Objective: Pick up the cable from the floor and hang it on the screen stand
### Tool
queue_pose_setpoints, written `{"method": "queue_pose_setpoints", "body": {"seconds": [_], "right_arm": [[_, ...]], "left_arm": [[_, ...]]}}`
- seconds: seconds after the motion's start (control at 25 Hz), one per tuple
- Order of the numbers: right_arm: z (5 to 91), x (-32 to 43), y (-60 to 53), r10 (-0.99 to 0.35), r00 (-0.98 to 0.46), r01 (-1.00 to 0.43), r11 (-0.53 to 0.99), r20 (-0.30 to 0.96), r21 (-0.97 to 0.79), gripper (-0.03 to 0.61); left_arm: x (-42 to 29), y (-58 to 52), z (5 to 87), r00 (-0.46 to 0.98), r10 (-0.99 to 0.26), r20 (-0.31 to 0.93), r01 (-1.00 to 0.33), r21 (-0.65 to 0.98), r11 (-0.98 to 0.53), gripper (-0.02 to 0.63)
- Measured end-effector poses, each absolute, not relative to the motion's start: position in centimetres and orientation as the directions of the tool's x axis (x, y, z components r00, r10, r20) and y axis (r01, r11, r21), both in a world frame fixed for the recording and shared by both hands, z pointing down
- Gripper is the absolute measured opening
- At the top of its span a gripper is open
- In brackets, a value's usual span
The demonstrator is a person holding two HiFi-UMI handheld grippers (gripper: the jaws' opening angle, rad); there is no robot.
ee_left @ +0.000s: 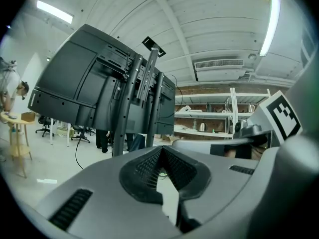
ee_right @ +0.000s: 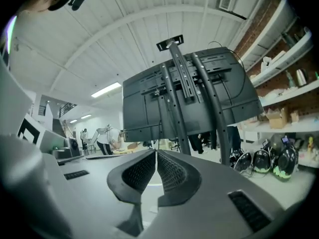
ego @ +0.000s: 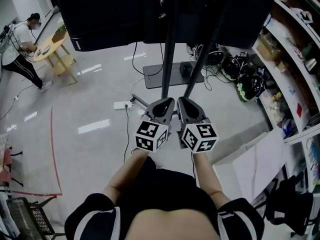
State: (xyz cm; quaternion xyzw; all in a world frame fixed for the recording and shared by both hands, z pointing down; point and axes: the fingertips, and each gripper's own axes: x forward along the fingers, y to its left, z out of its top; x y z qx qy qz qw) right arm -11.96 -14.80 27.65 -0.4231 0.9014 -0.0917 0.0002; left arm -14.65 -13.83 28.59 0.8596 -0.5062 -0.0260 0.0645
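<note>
The black screen stand (ego: 168, 49) rises on two poles from a dark base plate (ego: 155, 76), with big dark screens (ego: 110, 14) on top. A thin black cable (ego: 125, 140) lies on the glossy floor, running from a white power strip (ego: 123, 105) toward me. My left gripper (ego: 165, 104) and right gripper (ego: 184, 104) are held side by side in front of the poles, above the floor. In the left gripper view the left gripper (ee_left: 160, 149) is shut on nothing, with the stand (ee_left: 130, 108) ahead. The right gripper (ee_right: 156, 153) is also shut and empty, facing the stand (ee_right: 179, 108).
Shelves (ego: 295, 59) line the right wall, with helmets and tangled cords (ego: 245, 84) on the floor below. White boards (ego: 260, 164) lean at the near right. A person (ego: 20, 44) works at a wooden table (ego: 52, 46) at the far left. Red tape (ego: 52, 149) marks the floor.
</note>
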Motion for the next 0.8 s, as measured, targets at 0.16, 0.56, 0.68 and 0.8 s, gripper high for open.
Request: {"method": "queue_pose_setpoints", "body": {"seconds": [0.16,0.56,0.68,0.8], "right_arm": [[29.7,-10.0,-12.9,-0.805,-0.586,-0.804,0.562,0.097,-0.194,0.026],[30.9,-7.4,-12.5,-0.854,-0.511,-0.854,0.49,0.103,-0.174,0.021],[31.0,-7.4,-12.5,-0.855,-0.508,-0.856,0.488,0.103,-0.169,0.021],[31.0,-7.5,-12.4,-0.853,-0.512,-0.856,0.495,0.106,-0.153,0.021]], "left_arm": [[-13.7,-12.5,31.2,0.499,-0.865,0.06,-0.862,0.144,-0.487,0.006],[-12.4,-11.9,32.5,0.526,-0.847,0.074,-0.842,0.185,-0.507,0.006],[-12.4,-11.8,32.6,0.53,-0.845,0.078,-0.841,0.181,-0.51,0.006],[-12.3,-11.6,32.7,0.531,-0.843,0.083,-0.84,0.182,-0.511,0.006]]}}
